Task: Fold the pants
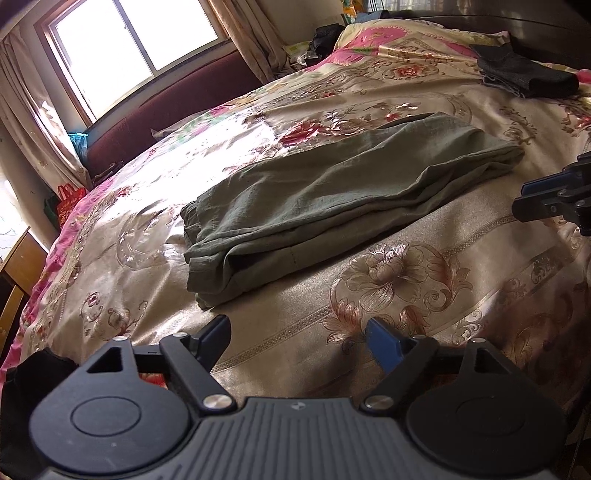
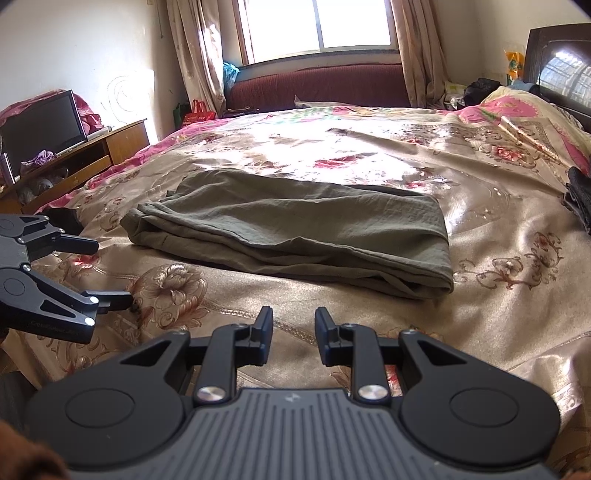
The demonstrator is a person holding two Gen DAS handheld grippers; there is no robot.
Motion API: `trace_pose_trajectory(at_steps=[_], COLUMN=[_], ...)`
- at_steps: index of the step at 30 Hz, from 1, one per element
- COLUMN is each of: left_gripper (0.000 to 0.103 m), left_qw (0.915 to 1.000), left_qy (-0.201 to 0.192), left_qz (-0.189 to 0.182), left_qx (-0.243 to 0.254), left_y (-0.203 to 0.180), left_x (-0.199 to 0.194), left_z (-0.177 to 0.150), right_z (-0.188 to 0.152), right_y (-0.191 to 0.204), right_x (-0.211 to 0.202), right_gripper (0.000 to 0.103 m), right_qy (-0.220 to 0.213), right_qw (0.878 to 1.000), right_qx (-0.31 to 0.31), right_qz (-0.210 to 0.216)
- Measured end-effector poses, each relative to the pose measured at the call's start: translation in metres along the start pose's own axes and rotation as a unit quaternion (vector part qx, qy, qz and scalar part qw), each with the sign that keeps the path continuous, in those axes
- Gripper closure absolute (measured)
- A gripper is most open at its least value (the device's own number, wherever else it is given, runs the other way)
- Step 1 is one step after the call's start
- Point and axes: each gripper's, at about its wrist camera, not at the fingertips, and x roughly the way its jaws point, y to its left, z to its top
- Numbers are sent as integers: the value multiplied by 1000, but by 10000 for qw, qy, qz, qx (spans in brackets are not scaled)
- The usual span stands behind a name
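Lying folded on the bedspread [image 1: 424, 266], the pants [image 1: 332, 192] sit beyond both empty, parted grippers: left gripper [image 1: 299, 332], right gripper [image 2: 293, 321]

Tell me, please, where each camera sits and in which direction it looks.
Left wrist: sits on the left claw, looks down across the bed at the folded green pants; its own open fingers show, and the right claw at the right edge.
Right wrist: sits on the right claw, looks toward the window; its own fingers show, apart and empty, and the left claw at the left edge.
Shared: pants, floral bedspread, window.
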Motion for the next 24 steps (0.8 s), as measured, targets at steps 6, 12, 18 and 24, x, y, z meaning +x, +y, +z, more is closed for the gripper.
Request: trace_pose_trajectory(at_steps=[6,12,18,24], left_gripper=[8,8,7,7], left_qw=[9994,9996,9991,9985], left_qy=[-69,-157,-361,-523], left_qz=[0,-21,-66,75], left_qx=[341,235,221,-160], left_y=[3,6,15,49], left_x=[-3,-2,12,24], left_z=[8,18,31,51], right_z=[2,5,23,56], right_y=[1,4,-13,-30], right_x=[-3,-6,-4,12], right_gripper=[77,77,72,72], right_qy=[-49,-103,-96,-225], right_qw=[10000,9997,9989,9977], right_qx=[-54,-209,-224,-344], right_qz=[-22,-99,-389,-546])
